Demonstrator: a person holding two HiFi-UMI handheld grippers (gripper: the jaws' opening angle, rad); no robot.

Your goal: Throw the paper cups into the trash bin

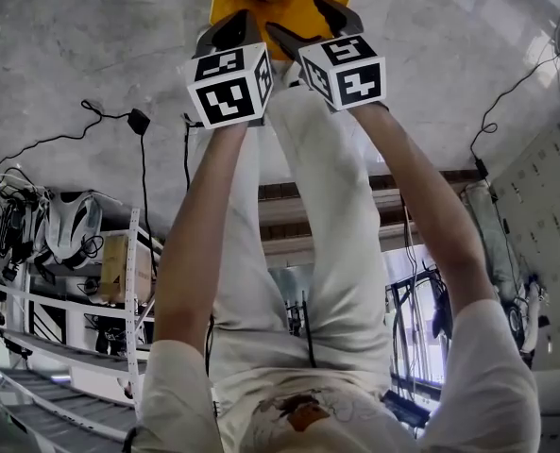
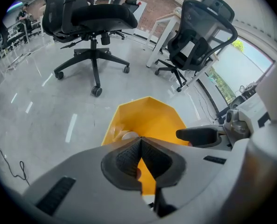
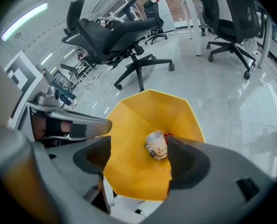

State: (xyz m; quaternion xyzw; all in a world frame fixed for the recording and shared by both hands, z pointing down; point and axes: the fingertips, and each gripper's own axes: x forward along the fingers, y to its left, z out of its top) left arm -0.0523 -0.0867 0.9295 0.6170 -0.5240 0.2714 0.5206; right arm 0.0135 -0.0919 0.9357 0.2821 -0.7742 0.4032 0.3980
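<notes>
Yellow trash bin (image 3: 138, 120), one paper cup (image 3: 158, 144) inside

Three cameras, one spot
Head view looks steeply down; both gripper views face the yellow trash bin (image 3: 129, 143) from close above; all three share it.

Bin (image 3: 143, 120) of smooth yellow plastic with a dull sheen, cup (image 3: 158, 145) of printed paper, floor (image 3: 236, 111) polished grey stone, glossy with reflections, right gripper (image 3: 138, 143) matt grey plastic, its pads (image 3: 95, 157) dark and finely textured, far chair (image 2: 199, 41) backed in black mesh
</notes>
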